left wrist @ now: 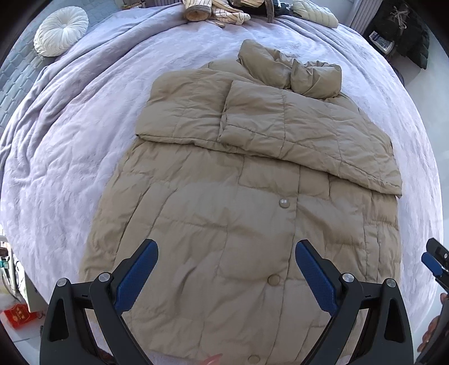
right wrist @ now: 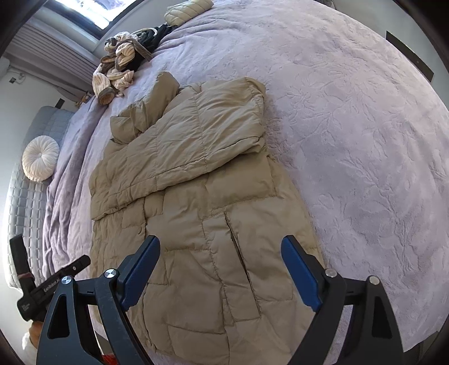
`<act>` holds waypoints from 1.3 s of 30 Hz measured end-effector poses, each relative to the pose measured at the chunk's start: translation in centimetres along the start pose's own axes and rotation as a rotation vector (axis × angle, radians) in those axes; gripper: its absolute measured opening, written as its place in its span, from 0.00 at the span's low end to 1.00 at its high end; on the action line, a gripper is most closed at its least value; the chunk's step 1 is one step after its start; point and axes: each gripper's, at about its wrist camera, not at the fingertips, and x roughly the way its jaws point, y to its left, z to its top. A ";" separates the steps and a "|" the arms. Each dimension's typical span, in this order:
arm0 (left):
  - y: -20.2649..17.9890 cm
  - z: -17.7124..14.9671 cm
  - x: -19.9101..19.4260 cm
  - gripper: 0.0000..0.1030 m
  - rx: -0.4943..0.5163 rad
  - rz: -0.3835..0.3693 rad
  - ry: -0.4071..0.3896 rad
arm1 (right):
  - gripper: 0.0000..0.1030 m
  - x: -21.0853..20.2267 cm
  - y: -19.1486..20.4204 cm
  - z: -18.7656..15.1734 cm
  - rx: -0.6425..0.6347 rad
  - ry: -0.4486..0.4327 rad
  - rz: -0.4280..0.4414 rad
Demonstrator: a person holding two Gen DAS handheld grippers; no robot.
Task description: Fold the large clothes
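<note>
Left wrist view: the left gripper (left wrist: 226,255) hangs above the near half of a tan quilted puffer coat (left wrist: 230,213), its blue-padded jaws spread wide with nothing between them. The coat lies flat on a lavender bedspread (left wrist: 70,146), front side up, with three snap buttons in a line; the middle one (left wrist: 274,280) sits between the jaws in the picture. Both sleeves are folded across the chest, and the right-hand one (left wrist: 280,123) overlaps the other. The hood (left wrist: 291,70) lies bunched at the far end. A round white pleated cushion (left wrist: 60,31) rests far left. A striped garment (left wrist: 221,12) lies at the far edge. The right gripper (left wrist: 435,261) shows partly at the right border.

Right wrist view: the right gripper (right wrist: 221,252) hangs above the near right portion of the coat (right wrist: 196,224), jaws spread wide and clear of the fabric. A pocket slit (right wrist: 238,252) runs between the jaws in the picture. The folded sleeves lie further off and the hood (right wrist: 146,112) beyond them. The bedspread (right wrist: 350,140) fills the right side. The cushion (right wrist: 40,158) sits far left, and the striped garment (right wrist: 118,73) lies beyond the hood. Part of the left gripper (right wrist: 50,283) shows at the left border.
</note>
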 end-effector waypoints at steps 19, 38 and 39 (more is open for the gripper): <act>8.0 -7.7 -0.9 0.96 0.104 -0.005 0.017 | 0.87 -1.9 1.5 -8.7 0.094 -0.013 -0.012; 17.7 -14.7 0.1 0.96 -0.086 -0.199 0.114 | 0.87 -1.8 -1.4 -16.6 0.358 0.087 0.082; 18.6 -15.2 0.6 0.96 -0.118 -0.230 0.127 | 0.87 -1.8 -1.9 -17.0 0.382 0.086 0.093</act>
